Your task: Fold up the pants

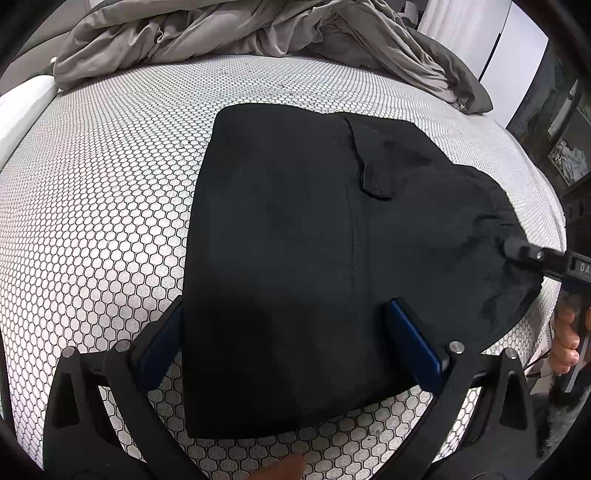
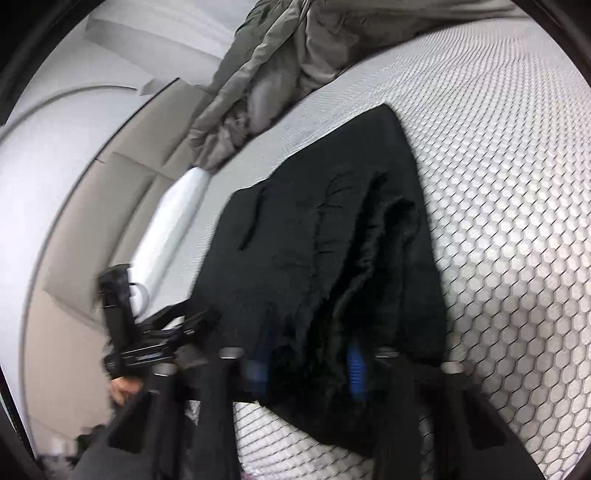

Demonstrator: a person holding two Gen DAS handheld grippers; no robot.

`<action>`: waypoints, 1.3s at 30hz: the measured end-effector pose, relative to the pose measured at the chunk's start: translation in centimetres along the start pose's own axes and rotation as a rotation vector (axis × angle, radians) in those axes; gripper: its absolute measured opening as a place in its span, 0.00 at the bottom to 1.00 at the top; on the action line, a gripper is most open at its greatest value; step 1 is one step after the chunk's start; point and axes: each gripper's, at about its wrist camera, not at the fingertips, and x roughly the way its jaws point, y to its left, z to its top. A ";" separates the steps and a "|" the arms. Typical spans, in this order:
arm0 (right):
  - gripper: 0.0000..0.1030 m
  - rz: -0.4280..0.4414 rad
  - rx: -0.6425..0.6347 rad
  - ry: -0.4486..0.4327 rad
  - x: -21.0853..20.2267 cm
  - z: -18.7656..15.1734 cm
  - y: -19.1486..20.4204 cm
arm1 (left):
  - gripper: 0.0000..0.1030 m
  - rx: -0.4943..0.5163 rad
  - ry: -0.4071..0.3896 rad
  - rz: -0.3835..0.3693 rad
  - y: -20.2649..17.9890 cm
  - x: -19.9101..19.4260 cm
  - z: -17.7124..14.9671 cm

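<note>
- Left gripper [image 1: 288, 347]: its blue-padded fingers [image 1: 413, 347] stood wide apart, straddling the near part of the pants [image 1: 314, 240]. The pads pressed on nothing, and the left one lay at the cloth's edge.
- Right gripper [image 2: 306, 363]: the right wrist view was blurred by motion. Blue pads showed on either side of a bunched ridge of black cloth; whether they pinched it could not be told. In the left wrist view only one dark fingertip of this tool reached the pants' right edge, the rest being cut off by the frame.
- Pants: black, folded into a compact block, lying flat on the mattress [image 1: 110, 184], whose cover bore a hexagon print. One belt loop or tab was visible on top; other seams were lost in the dark fabric.
- Grey bedding [image 1: 240, 33]: heaped at the far end of the mattress, well apart from the pants.
- Person's hand [image 1: 565, 343]: partly visible at the right margin, holding the right tool's handle.
</note>
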 end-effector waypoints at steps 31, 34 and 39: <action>0.61 -0.340 -0.172 -0.098 0.3 0.8 2.2 | 0.68 -0.076 -0.082 0.021 2.2 -3.1 -1.0; 0.72 -0.374 -0.215 -0.139 -0.2 0.5 3.5 | 0.82 -0.065 -0.144 0.035 2.0 -5.0 -2.1; 1.00 -0.342 -0.266 -0.215 -1.8 -1.3 5.4 | 0.99 -0.012 -0.242 0.042 0.5 -7.4 -3.6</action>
